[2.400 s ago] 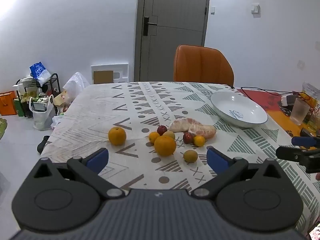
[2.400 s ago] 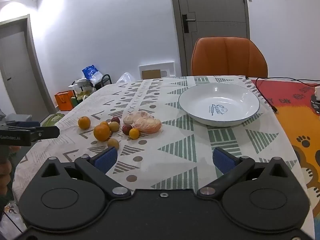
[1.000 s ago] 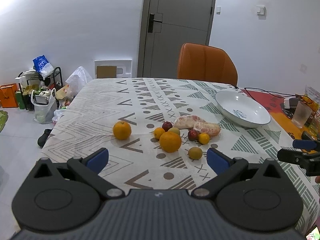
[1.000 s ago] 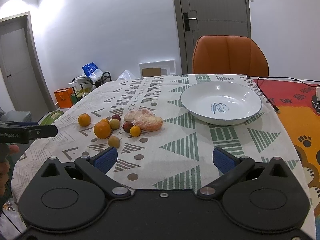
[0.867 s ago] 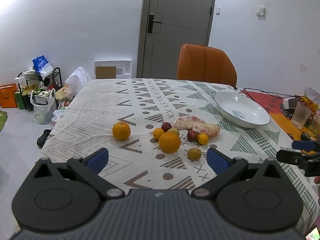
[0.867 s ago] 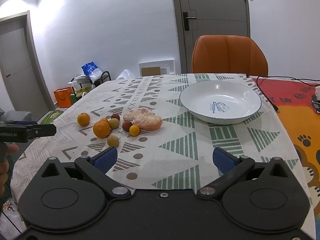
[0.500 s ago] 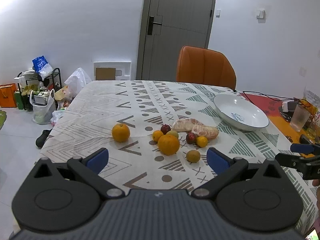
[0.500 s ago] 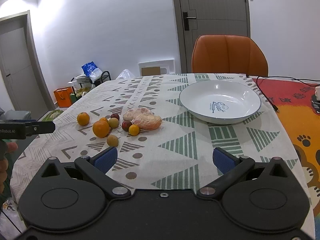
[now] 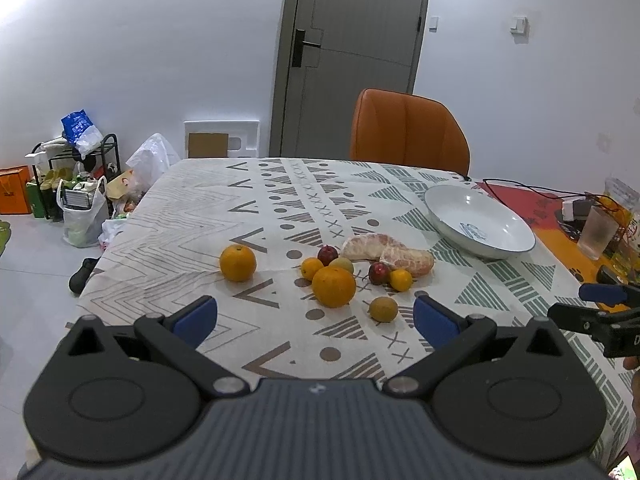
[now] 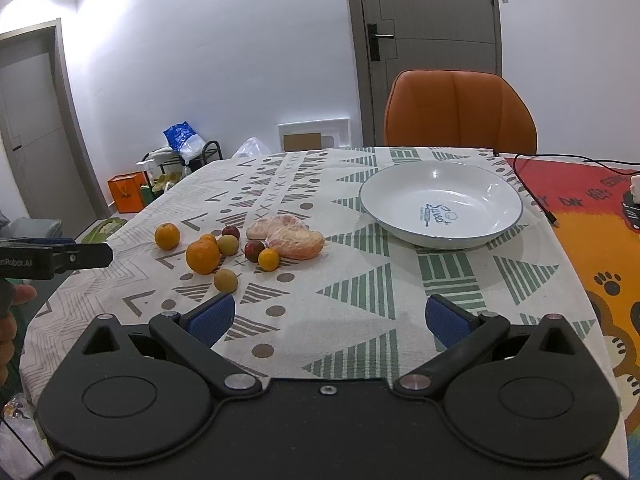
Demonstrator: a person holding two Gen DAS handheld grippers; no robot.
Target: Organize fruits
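Observation:
Several fruits lie loose on the patterned tablecloth: a large orange (image 9: 333, 286) (image 10: 203, 256), a second orange (image 9: 237, 263) (image 10: 167, 236) apart to the left, small red, yellow and green fruits around them, and two peeled pomelo pieces (image 9: 387, 252) (image 10: 287, 237). An empty white plate (image 9: 478, 221) (image 10: 441, 204) stands to the right of the fruit. My left gripper (image 9: 315, 319) is open and empty, held short of the fruit near the table's front edge. My right gripper (image 10: 327, 319) is open and empty, over the tablecloth in front of the plate.
An orange chair (image 9: 409, 133) (image 10: 460, 112) stands at the table's far side. A glass (image 9: 598, 233) and a cable (image 10: 532, 184) lie on the red-orange mat at the right. Bags and a rack (image 9: 76, 184) sit on the floor at the left.
Both grippers stay open. The left view has shifted slightly, with the fruit a little lower and farther; the right gripper has barely moved.

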